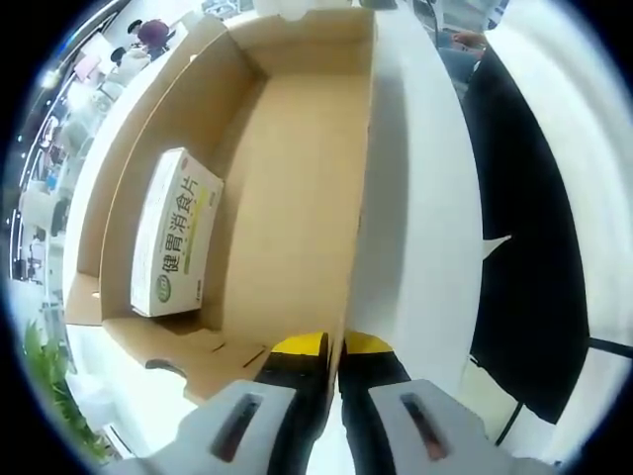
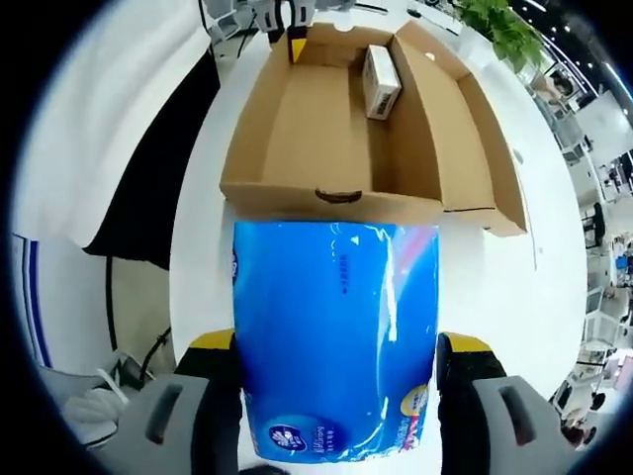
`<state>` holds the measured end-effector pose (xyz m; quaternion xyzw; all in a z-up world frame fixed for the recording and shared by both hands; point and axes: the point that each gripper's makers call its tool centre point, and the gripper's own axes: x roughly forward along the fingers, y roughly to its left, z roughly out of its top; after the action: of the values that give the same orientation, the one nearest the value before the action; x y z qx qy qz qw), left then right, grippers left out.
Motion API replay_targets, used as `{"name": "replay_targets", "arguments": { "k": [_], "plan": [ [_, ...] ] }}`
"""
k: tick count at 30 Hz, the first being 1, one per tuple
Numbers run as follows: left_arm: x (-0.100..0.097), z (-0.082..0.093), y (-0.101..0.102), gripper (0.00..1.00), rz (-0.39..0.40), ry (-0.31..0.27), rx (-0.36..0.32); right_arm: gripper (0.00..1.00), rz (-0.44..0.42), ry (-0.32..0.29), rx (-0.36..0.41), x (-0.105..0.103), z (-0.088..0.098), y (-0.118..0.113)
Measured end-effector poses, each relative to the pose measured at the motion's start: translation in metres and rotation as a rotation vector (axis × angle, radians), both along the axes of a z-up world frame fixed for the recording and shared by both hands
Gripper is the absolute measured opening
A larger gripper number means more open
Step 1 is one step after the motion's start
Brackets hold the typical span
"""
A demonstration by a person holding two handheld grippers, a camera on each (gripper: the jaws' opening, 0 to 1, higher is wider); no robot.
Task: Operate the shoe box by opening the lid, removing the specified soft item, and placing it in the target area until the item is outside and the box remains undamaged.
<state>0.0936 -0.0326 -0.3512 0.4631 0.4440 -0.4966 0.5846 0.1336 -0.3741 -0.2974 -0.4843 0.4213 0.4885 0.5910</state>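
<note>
Brown corrugated cardboard forms the open shoe box (image 1: pixel 297 178), which sits on a white tabletop (image 1: pixel 415 218) with its lid folded back along one long side. In the left gripper view, the left gripper (image 1: pixel 334 348) has its yellow-tipped jaws pressed nearly together on the upper edge of the box's long wall, one jaw inside the box and one outside. Inside the box, against the opposite wall, lies a small white rectangular carton with green markings and printed characters (image 1: pixel 176 236). In the right gripper view, the right gripper (image 2: pixel 341 346) has its jaws spread wide and closed against the two sides of a soft blue plastic-wrapped tissue pack (image 2: pixel 336 336). That pack is outside the box, just in front of the short end wall with the curved finger notch, held over the tabletop; its far edge overlaps that wall's base. The small white carton (image 2: pixel 381 81) lies within the box near its far end. At the box's far corner the left gripper (image 2: pixel 297 45) is visible gripping the wall.
</note>
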Motion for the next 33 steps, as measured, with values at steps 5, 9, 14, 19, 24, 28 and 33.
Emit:
{"name": "replay_targets", "arguments": {
  "k": [5,9,14,19,24,28,33],
  "plan": [
    [0.0,0.0,0.0,0.03,0.0,0.0,0.0,0.82,-0.019,-0.006,0.02,0.0,0.003,0.002],
    [0.0,0.0,0.0,0.03,-0.001,-0.002,0.0,0.8,-0.005,-0.008,0.012,-0.002,0.004,0.002],
    [0.0,0.0,0.0,0.03,0.0,-0.004,-0.001,0.81,-0.009,0.004,0.022,-0.004,0.005,0.005],
    [0.0,0.0,0.0,0.04,0.002,-0.004,-0.001,0.85,-0.039,-0.014,0.037,-0.001,0.01,0.006],
    [0.0,0.0,0.0,0.04,0.001,-0.004,-0.001,0.86,-0.06,-0.025,0.053,0.0,0.017,0.005],
    [0.0,0.0,0.0,0.04,0.0,-0.005,-0.001,0.87,-0.092,-0.025,0.058,-0.001,0.022,0.005],
    [0.0,0.0,0.0,0.04,0.0,-0.004,-0.002,0.86,-0.163,-0.1,0.054,0.007,0.034,0.004]
  ]
}}
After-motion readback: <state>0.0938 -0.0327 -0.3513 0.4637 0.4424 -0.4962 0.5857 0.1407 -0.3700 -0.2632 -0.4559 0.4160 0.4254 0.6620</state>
